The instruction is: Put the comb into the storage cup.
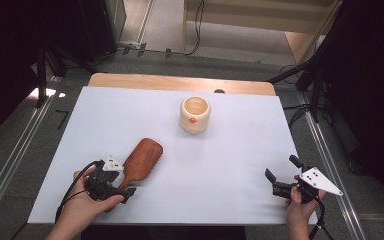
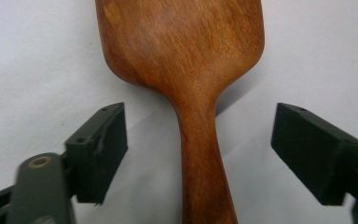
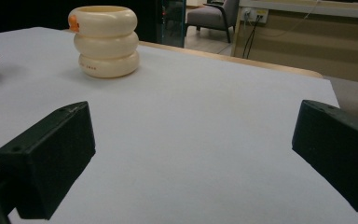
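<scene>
A brown wooden hairbrush [image 1: 142, 157] lies back-up on the white table cover, its handle pointing toward the person. My left gripper [image 1: 123, 188] is over that handle. In the left gripper view the handle [image 2: 200, 154] runs between the two black jaws with white cover showing on both sides, so my left gripper [image 2: 200, 135] is open around it and its pads are off the wood. At the near right, my right gripper [image 1: 281, 168] is held just above the cover. Its jaws stand wide apart with nothing between them, as the right gripper view [image 3: 191, 144] shows.
A cream ribbed cup [image 1: 195, 115] with a small orange mark stands upright toward the far middle of the table, also in the right gripper view [image 3: 105, 42]. The white cover [image 1: 230, 150] leaves a wooden strip [image 1: 180, 82] bare along the far edge. Dark stands and cables surround the table.
</scene>
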`<state>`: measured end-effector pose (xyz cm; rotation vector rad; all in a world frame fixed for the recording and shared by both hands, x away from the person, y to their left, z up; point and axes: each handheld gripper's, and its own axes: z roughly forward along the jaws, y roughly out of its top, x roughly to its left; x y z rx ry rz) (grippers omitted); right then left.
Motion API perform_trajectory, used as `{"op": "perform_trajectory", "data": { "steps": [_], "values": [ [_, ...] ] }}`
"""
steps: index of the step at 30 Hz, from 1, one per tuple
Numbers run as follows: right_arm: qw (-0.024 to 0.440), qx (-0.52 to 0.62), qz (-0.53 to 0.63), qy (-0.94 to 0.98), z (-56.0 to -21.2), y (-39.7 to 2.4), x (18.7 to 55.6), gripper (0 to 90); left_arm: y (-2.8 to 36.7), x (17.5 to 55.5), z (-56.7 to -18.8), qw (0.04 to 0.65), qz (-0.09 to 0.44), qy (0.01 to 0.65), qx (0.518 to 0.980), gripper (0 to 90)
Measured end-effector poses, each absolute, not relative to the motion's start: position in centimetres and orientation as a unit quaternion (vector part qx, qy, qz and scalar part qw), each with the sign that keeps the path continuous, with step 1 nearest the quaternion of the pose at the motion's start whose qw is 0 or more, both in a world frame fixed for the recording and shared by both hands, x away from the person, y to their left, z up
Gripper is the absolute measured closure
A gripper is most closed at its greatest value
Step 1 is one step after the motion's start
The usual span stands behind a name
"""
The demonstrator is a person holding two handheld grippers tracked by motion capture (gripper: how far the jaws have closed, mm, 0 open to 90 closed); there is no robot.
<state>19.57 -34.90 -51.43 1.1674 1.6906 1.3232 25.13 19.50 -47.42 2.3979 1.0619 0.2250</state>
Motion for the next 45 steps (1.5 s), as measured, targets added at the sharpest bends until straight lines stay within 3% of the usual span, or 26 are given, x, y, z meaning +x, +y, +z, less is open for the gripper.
{"op": "perform_trajectory", "data": {
  "steps": [13,26,34,45],
  "values": [
    [0.343,0.45,0.508,0.649,-51.44,-34.89,19.6,0.0,19.69,25.42,-47.79,0.257,0.064,0.399,0.878,49.0],
    [0.343,0.453,0.507,0.648,-51.44,-34.87,19.59,0.0,19.41,25.85,-48.17,0.26,0.06,0.414,0.871,65.2],
    [0.344,0.454,0.505,0.648,-51.45,-34.85,19.61,0.0,19.27,25.7,-48.28,0.256,0.074,0.415,0.87,69.7],
    [0.345,0.453,0.504,0.649,-51.45,-34.79,19.63,0.0,20.16,25.98,-48.4,0.28,0.055,0.411,0.866,72.0]
  ]
}}
